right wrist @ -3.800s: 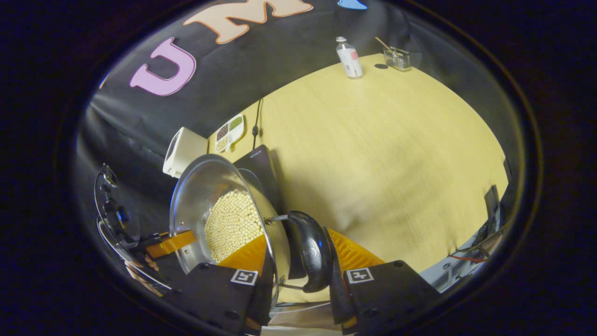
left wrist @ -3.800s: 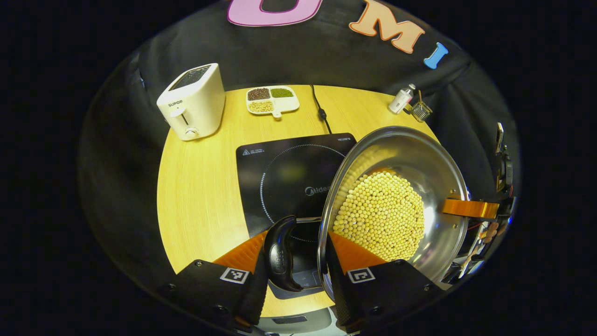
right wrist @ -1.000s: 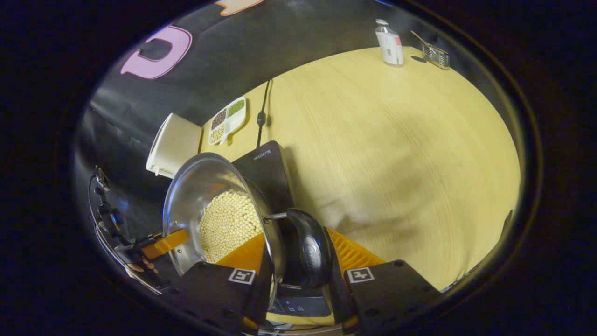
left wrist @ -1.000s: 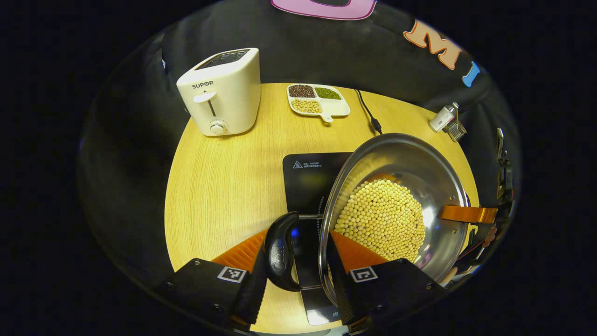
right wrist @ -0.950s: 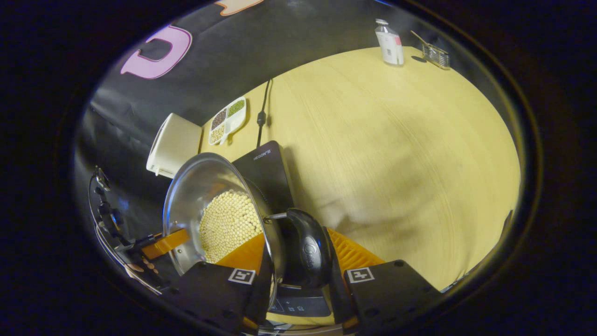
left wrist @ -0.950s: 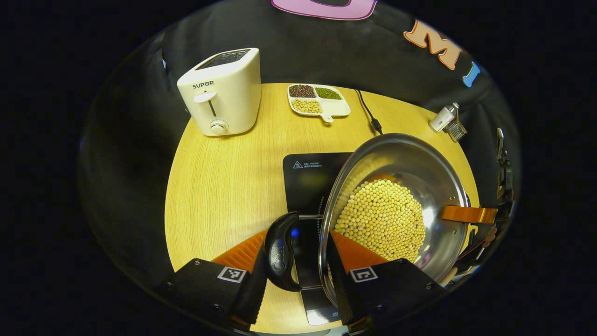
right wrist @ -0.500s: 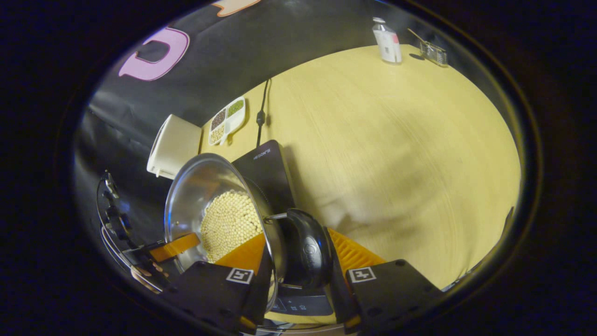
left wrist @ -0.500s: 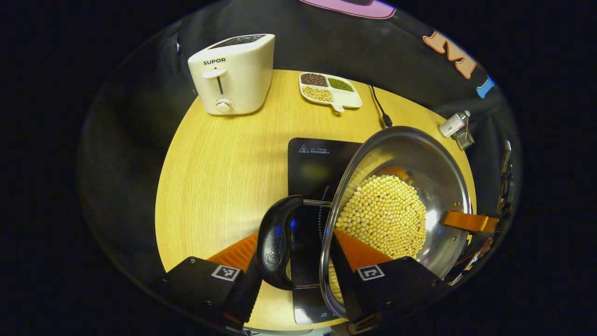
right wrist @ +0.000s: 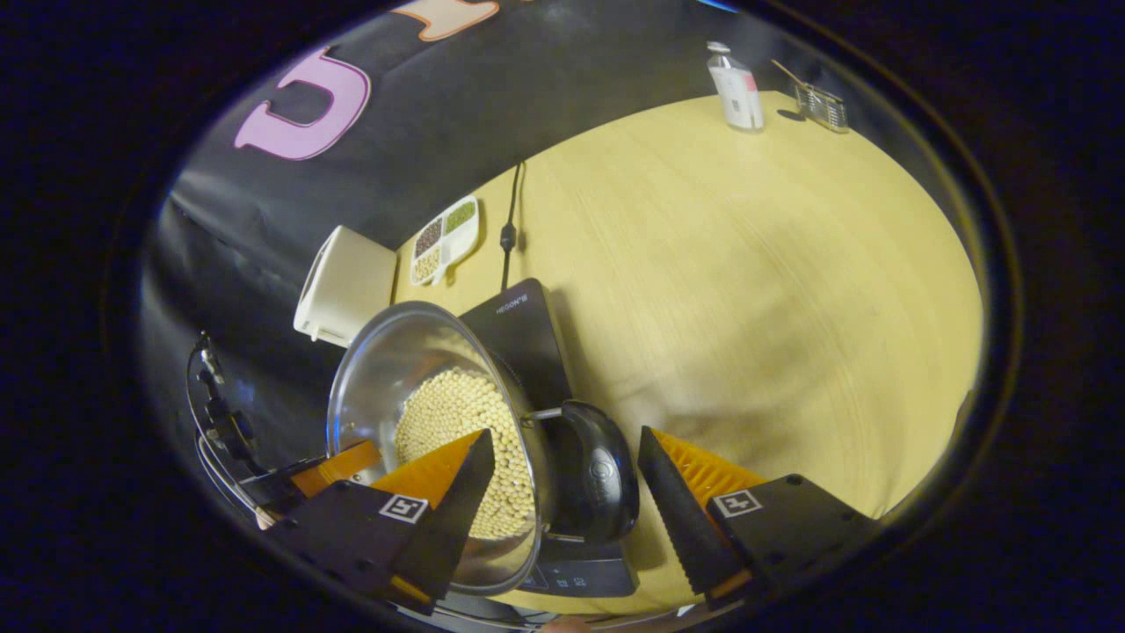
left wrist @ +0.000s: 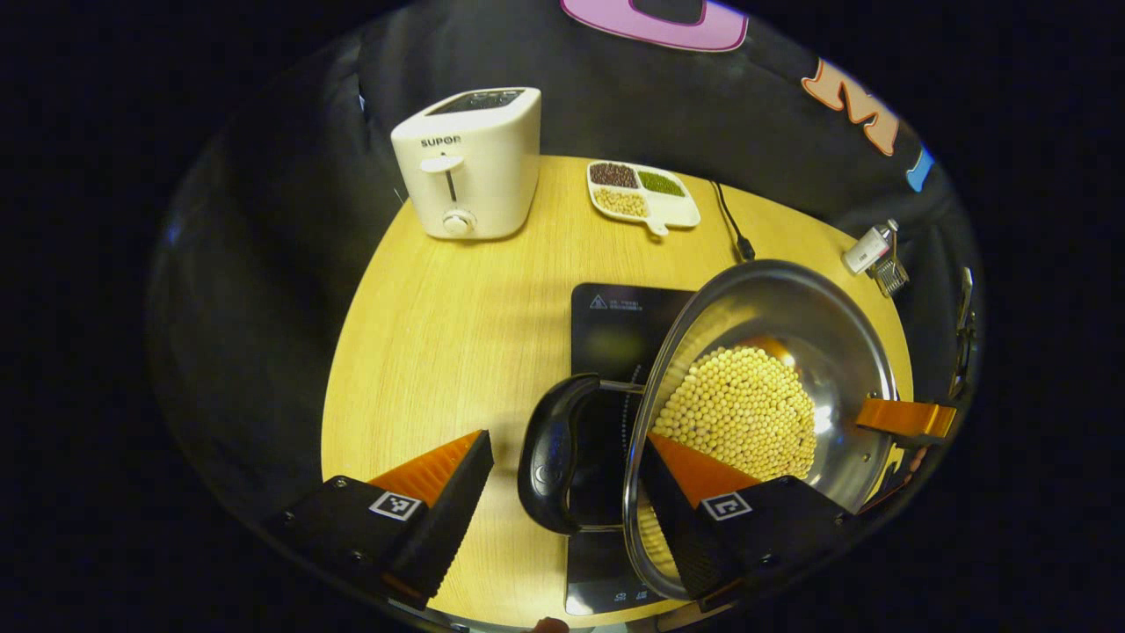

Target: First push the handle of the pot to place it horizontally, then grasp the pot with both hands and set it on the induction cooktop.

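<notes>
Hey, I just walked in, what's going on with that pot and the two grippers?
A person working two handheld grippers has set a steel pot of pale beans on the black induction cooktop. The left gripper and the right gripper each have their jaws spread wide on either side of one black handle, not pressing it. A toaster and a divided dish stand at the table's far side.

Silver pot (left wrist: 844, 352) (black handles (left wrist: 549, 453)) holds pale-yellow beans (left wrist: 743, 413); cooktop (left wrist: 615, 316) black.
</notes>
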A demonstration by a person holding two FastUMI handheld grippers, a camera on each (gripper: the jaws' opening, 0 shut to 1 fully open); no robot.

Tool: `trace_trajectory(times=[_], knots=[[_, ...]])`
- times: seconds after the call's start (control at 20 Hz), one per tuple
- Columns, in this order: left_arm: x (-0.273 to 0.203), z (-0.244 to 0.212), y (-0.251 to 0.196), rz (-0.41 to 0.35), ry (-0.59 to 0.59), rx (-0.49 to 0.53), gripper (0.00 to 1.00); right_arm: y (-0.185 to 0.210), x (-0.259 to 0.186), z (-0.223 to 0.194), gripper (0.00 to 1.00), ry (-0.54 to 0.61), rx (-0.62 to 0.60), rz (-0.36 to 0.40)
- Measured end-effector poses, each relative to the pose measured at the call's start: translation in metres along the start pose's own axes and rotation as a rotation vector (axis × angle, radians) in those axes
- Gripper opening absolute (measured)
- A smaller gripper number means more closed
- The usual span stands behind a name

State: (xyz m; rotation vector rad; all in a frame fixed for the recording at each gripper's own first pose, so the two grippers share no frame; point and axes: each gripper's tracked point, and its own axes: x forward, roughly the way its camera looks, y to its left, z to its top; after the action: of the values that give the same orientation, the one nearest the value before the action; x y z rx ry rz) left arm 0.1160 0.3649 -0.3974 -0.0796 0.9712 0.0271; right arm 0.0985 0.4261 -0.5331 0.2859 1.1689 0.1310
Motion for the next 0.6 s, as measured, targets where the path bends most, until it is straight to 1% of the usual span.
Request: trace_trajectory(times=[0.05, 0.1, 0.15, 0.2, 0.25, 0.3, 0.35, 0.45, 0.5, 0.55, 0.6], knots=[[-0.006, 0.005, 0.001, 0.01, -0.025, 0.012, 1.0, 0.002, -0.004, 0.006, 1.0, -0.027, -0.004, 0.01], [-0.011, 0.01, 0.001, 0.02, -0.052, 0.026, 1.0, 0.004, -0.009, 0.011, 1.0, -0.054, -0.007, 0.018], [-0.017, 0.015, 0.002, 0.034, -0.075, 0.039, 0.99, 0.004, -0.013, 0.017, 0.94, -0.082, -0.013, 0.02], [-0.023, 0.019, 0.004, 0.056, -0.096, 0.041, 0.99, 0.002, -0.019, 0.021, 0.94, -0.115, -0.022, 0.015], [-0.029, 0.022, 0.006, 0.08, -0.116, 0.039, 1.0, -0.001, -0.026, 0.027, 1.0, -0.145, -0.034, 0.006], [-0.036, 0.026, 0.008, 0.103, -0.141, 0.035, 0.99, -0.004, -0.034, 0.03, 0.94, -0.173, -0.048, -0.001], [-0.043, 0.029, 0.008, 0.122, -0.166, 0.028, 0.99, -0.005, -0.043, 0.033, 1.0, -0.2, -0.06, -0.006], [-0.058, 0.035, 0.006, 0.147, -0.214, 0.018, 0.99, -0.011, -0.061, 0.04, 1.0, -0.249, -0.089, -0.019], [-0.066, 0.037, 0.004, 0.155, -0.235, 0.018, 0.99, -0.015, -0.072, 0.043, 0.93, -0.275, -0.109, -0.03], [-0.074, 0.038, 0.001, 0.164, -0.254, 0.012, 0.99, -0.018, -0.083, 0.045, 0.93, -0.297, -0.129, -0.043], [-0.082, 0.039, -0.003, 0.169, -0.268, 0.0, 0.99, -0.02, -0.094, 0.047, 1.0, -0.317, -0.146, -0.054]])
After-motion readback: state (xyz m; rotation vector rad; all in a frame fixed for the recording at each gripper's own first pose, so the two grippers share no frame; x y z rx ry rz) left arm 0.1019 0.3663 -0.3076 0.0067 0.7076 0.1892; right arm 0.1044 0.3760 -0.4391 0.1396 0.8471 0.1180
